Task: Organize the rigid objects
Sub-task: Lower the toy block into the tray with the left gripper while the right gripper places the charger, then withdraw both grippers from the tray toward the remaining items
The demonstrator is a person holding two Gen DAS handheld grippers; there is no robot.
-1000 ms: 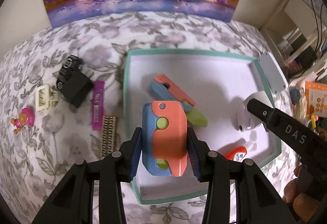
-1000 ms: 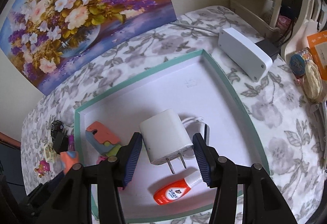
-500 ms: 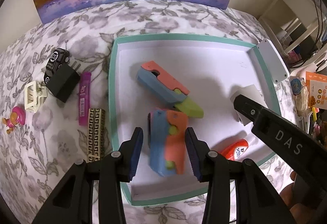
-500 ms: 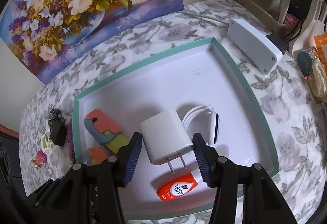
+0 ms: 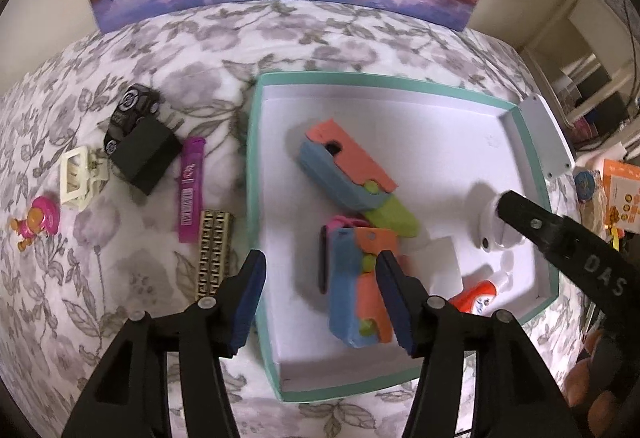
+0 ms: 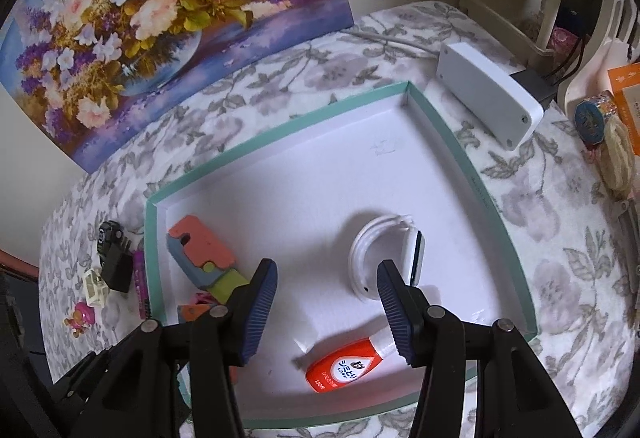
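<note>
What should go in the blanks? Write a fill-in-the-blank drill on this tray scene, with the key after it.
1. The purple bar lies on the floral cloth, ____ the teal-rimmed tray.
2. The number of blue-and-orange folding toys lying in the tray is ____.
3. The right tongs hover over the tray with ____ between their pads.

Missing words: outside; two; nothing.

A matt white teal-rimmed cardboard tray [image 6: 472,182] sits mid-frame on grey floral cloth [image 6: 560,278]; the red-and-white plastic bottle [image 6: 344,370] looks glossy.
</note>
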